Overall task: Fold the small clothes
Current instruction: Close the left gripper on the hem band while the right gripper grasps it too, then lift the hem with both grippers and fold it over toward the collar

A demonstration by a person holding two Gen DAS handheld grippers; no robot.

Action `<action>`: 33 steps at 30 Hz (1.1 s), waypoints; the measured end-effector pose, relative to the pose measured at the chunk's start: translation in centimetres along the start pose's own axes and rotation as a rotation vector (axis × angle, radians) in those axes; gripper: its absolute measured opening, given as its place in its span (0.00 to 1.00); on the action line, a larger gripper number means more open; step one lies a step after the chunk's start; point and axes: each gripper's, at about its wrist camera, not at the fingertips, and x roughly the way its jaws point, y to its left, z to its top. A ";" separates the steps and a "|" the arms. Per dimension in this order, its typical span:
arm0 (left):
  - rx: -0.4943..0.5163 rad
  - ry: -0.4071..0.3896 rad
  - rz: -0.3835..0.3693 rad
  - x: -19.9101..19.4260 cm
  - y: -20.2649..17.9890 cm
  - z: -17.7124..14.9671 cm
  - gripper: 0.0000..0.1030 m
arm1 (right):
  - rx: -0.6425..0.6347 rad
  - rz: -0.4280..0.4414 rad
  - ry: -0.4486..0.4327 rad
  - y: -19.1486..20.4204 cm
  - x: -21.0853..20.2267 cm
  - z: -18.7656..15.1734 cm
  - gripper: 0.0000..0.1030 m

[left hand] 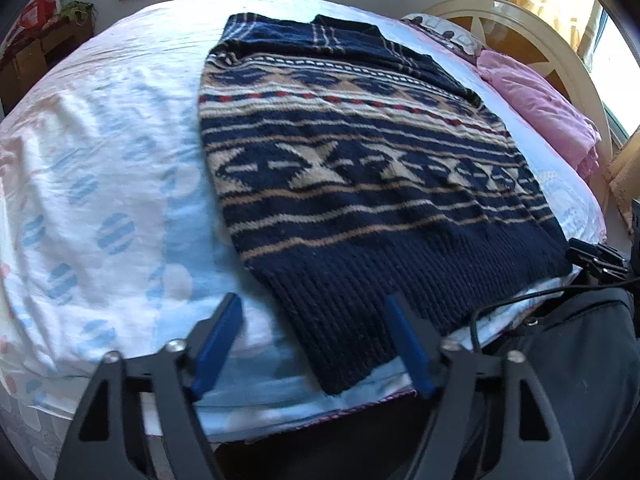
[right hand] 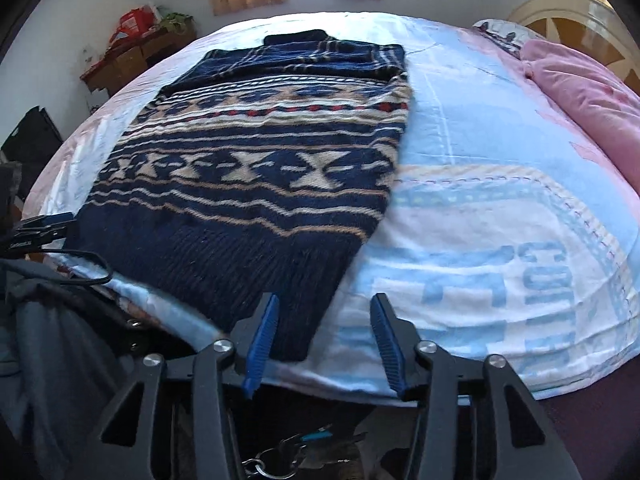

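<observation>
Sweater flat on bed, both claws spread at its hem

Sweater [left hand: 360, 184] (navy knit, tan and white bands) lies flat on the bedsheet [left hand: 100, 168], sleeves folded in, ribbed hem toward the near edge. Left gripper [left hand: 312, 320] sits over the hem's left corner, jaws apart, nothing pinched. Right gripper [right hand: 324, 320] sits over the hem's right corner, jaws likewise apart, pads clear of the knit. Pink bedding [right hand: 580, 92] lies by the headboard [left hand: 520, 28]
</observation>
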 end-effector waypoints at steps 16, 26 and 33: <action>0.063 -0.107 -0.070 -2.1 -0.8 0.1 0.09 | 0.043 0.125 -0.111 -0.2 -0.7 0.4 0.08; 0.041 -0.249 -0.112 -3.6 0.5 2.6 0.09 | 0.119 0.180 -0.237 -1.8 -1.3 3.4 0.07; -0.020 -0.261 -0.138 -1.7 2.6 6.2 0.09 | 0.186 0.179 -0.253 -3.3 -0.1 6.3 0.06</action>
